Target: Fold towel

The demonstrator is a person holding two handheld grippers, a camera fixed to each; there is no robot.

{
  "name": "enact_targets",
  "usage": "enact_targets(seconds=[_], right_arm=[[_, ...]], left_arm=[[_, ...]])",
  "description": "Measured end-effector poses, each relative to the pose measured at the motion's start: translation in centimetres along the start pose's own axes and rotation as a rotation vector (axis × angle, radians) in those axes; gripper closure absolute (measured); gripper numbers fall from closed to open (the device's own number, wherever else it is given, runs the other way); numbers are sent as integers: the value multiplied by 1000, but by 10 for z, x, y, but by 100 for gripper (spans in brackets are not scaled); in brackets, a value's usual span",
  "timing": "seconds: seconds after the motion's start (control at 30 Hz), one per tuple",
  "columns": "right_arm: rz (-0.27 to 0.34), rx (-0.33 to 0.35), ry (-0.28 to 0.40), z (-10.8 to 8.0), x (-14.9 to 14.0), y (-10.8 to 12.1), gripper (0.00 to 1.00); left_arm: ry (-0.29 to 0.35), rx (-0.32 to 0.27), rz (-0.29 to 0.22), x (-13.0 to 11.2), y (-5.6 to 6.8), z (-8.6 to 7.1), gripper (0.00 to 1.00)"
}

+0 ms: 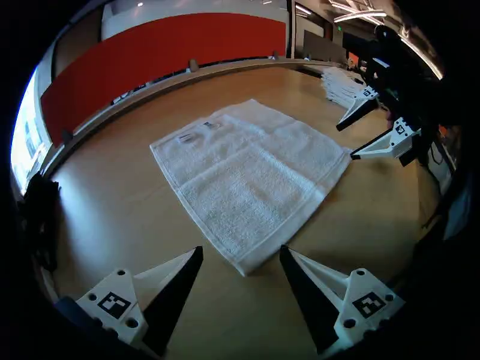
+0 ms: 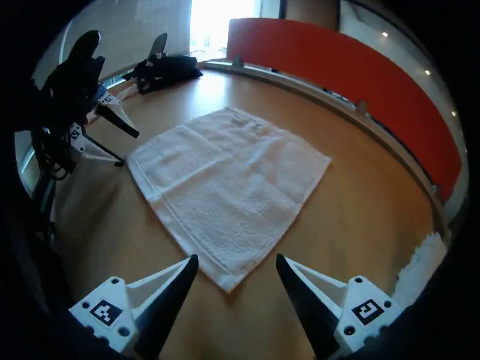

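White towel [image 1: 252, 180] flat on wood table [image 1: 114, 198]. Left gripper [image 1: 240, 248] and right gripper [image 2: 236, 257] each near a corner, jaws wide, holding nothing.

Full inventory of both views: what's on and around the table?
towel: 1, white, flat mid-table
towel stack: 1, white, near the table edge
bag: 1, black, on the table's window end
table: 1, light wood
partition: 1, red, along the table's far side
left hand-held gripper: 1, white and black, open at a towel corner
right hand-held gripper: 1, same colours, open at a neighbouring corner
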State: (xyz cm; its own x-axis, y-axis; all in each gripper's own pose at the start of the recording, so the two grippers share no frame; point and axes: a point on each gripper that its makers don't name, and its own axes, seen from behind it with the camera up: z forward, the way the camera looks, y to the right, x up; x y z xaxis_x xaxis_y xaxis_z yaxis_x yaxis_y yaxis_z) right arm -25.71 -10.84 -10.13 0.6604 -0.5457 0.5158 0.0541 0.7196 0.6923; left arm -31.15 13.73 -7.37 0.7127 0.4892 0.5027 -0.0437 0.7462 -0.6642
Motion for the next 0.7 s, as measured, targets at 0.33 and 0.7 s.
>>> enact_targets(seconds=[0.33,0.7], right_arm=[[3,21,-25,4,-9,1,1],[15,62,-36,5,-16,-4,13]], left_arm=[[-50,-22,-18,-8,4,6,6],[-77,-49,-58,-9,5,7,8]])
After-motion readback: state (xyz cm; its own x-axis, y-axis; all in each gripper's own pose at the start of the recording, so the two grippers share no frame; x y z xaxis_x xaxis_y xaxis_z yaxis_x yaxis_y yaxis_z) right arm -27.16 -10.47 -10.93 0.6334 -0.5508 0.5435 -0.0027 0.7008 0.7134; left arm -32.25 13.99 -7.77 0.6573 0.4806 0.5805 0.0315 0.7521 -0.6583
